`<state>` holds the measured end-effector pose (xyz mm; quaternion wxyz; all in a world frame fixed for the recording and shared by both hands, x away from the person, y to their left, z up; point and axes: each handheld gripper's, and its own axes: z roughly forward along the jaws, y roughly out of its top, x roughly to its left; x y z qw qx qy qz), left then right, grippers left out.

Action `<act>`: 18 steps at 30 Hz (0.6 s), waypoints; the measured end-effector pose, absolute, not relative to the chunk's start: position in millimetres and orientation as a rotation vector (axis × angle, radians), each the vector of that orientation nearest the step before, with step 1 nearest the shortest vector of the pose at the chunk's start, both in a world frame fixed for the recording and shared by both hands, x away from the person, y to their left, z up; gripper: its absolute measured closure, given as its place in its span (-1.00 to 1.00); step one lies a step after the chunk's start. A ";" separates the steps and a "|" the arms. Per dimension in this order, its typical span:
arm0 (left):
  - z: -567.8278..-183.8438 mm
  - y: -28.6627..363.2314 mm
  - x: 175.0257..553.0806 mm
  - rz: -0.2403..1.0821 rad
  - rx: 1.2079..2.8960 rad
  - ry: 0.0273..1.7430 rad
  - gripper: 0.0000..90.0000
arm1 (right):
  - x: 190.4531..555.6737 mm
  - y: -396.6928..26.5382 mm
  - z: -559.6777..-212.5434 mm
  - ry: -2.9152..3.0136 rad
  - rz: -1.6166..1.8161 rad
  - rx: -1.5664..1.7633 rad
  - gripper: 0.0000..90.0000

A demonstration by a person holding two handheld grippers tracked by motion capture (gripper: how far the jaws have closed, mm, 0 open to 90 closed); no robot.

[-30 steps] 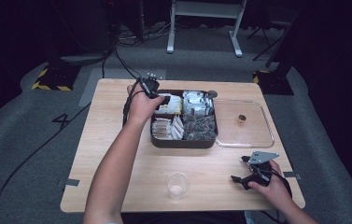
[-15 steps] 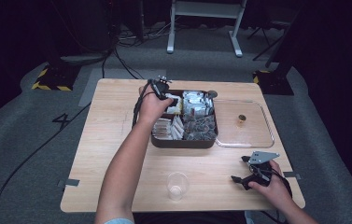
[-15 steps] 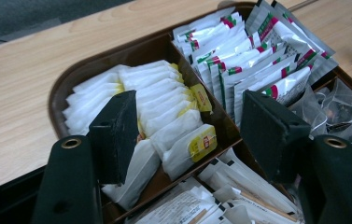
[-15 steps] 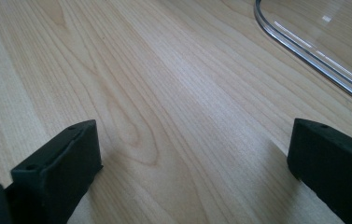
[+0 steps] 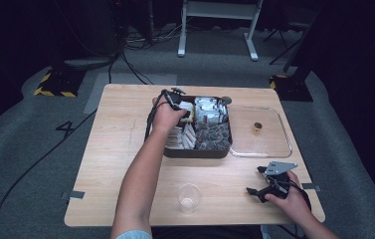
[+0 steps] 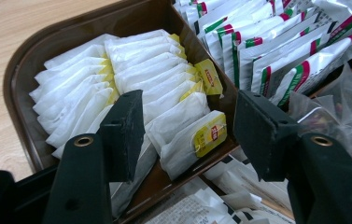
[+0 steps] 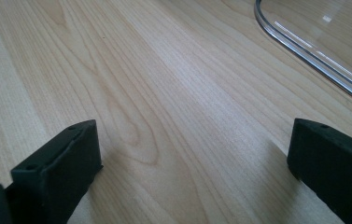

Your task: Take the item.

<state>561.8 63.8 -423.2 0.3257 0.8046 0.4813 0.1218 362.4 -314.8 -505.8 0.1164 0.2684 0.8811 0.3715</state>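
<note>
- While its 2 jaws have just been closing, the left gripper stands spread over a white paper tea bag with a yellow tag; the jaws flank it without pressing.
- The tea bag stands on edge at the near end of its row; in the left gripper view its long axis runs from lower left to upper right, tag toward the right jaw.
- It sits in the dark brown tray, in a compartment packed with soft white bags; neighbouring compartments hold glossy foil sachets and clear crinkly pouches.
- The right gripper rests on the wooden table, jaws wide apart with nothing between, near a clear plastic lid and a clear cup.
</note>
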 end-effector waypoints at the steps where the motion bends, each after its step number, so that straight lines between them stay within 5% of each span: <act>1: -424.0 64.2 562.4 0.314 2.117 1.262 -0.02 | 362.4 -314.8 -505.8 2.580 1.088 0.786 -0.94; 18: -444.2 62.9 570.1 0.238 2.151 1.274 0.32 | 362.3 -315.1 -505.8 2.582 1.089 0.782 -0.94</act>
